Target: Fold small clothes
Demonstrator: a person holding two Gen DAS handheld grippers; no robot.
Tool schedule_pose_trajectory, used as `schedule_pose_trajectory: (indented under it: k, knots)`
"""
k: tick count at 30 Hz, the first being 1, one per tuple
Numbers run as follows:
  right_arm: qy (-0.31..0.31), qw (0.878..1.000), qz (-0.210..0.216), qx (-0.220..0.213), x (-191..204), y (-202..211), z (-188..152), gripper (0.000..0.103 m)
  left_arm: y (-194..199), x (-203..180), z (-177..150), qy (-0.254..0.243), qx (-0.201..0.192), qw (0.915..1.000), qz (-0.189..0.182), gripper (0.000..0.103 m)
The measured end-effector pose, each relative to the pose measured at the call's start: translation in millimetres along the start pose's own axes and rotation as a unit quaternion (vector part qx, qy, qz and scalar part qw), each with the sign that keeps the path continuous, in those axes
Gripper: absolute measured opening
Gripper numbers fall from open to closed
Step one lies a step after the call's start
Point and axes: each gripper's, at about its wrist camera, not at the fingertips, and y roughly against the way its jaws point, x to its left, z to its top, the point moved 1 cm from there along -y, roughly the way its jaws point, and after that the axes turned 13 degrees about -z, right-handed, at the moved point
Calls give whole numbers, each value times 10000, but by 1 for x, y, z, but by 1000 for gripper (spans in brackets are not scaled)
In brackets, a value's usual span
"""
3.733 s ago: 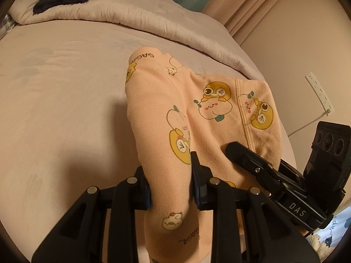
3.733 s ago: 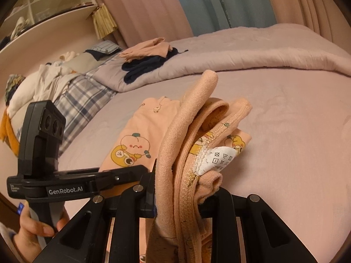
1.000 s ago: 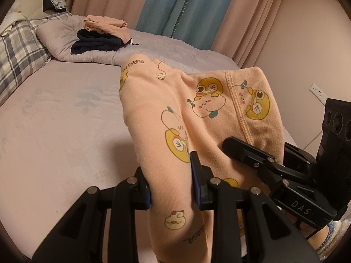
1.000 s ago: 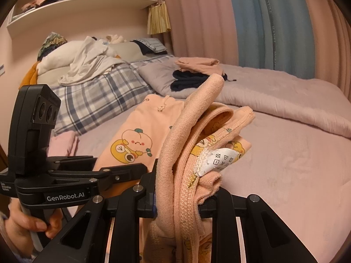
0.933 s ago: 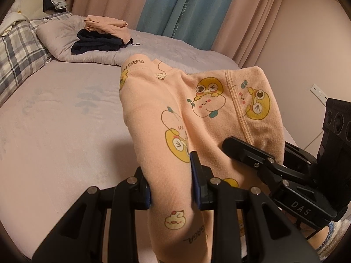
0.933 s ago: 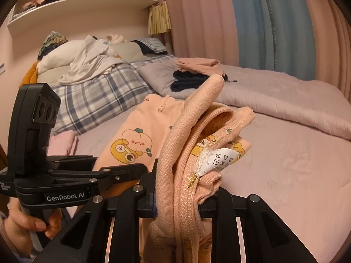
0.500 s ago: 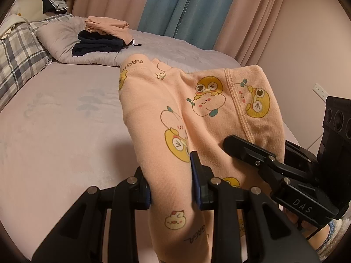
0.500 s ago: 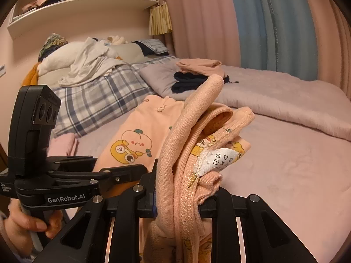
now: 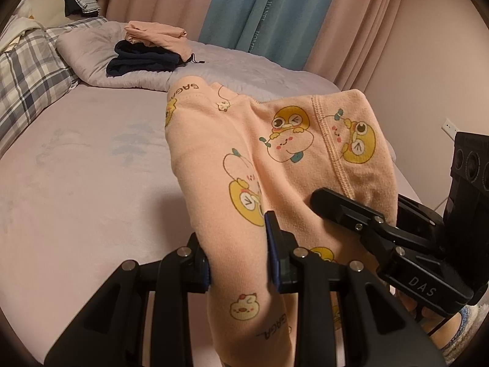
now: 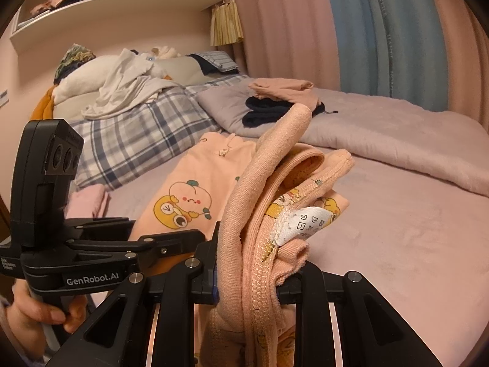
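Note:
Small peach trousers printed with yellow cartoon figures hang in the air between both grippers, above the bed. My left gripper is shut on one folded leg of the peach trousers. My right gripper is shut on the bunched waistband of the peach trousers, where a white care label sticks out. In the left wrist view the right gripper reaches in from the right beside the cloth. In the right wrist view a hand holds the left gripper low on the left.
The lilac bed sheet spreads below. A pile of folded clothes, peach over dark navy, lies on the rolled duvet at the back. Plaid pillows with loose laundry are on the left. Curtains hang behind.
Since 3.7 s ago both views have tilted up, showing more curtain and pillows. Over the last second the scene drifted only slightly; both grips on the trousers are unchanged.

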Motion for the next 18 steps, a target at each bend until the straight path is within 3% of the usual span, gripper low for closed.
schedule_pose_trajectory:
  k: [18]
  knots:
    - [77, 9999, 50, 61, 1, -10, 6, 26, 4, 5, -1, 58, -8, 10000, 8, 28]
